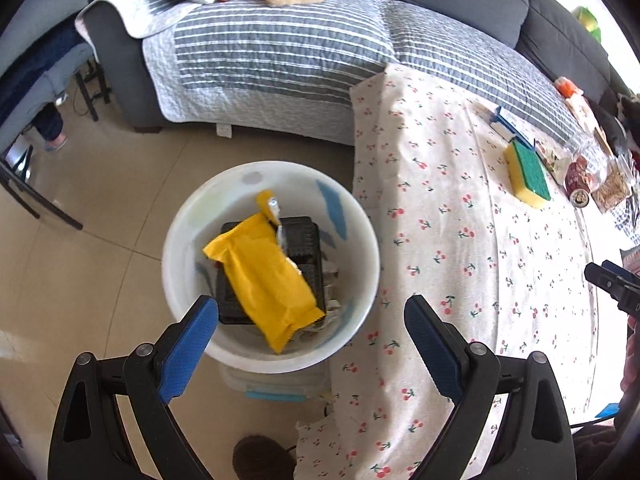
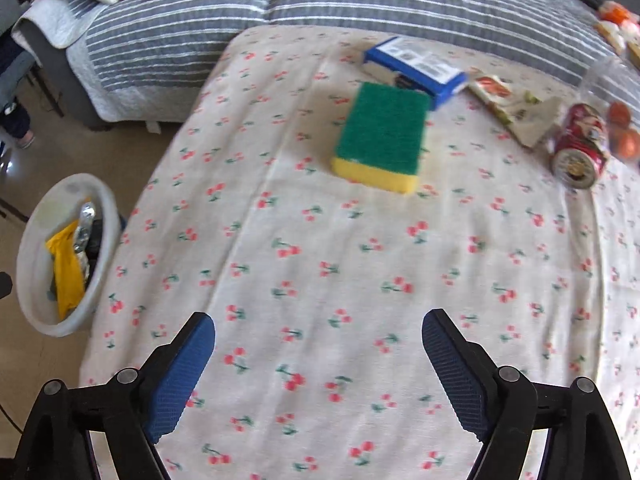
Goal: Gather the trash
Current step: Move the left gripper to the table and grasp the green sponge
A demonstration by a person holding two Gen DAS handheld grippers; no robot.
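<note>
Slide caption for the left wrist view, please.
Open left gripper above white bin holding a yellow packet.

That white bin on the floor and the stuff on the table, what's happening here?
A person is clearing trash with two hand-held grippers. The left gripper hangs open and empty over the bin, which already holds a yellow packet and a black tray. The right gripper, also open and empty, is over the table, where a sponge, blue box and can lie.
</note>
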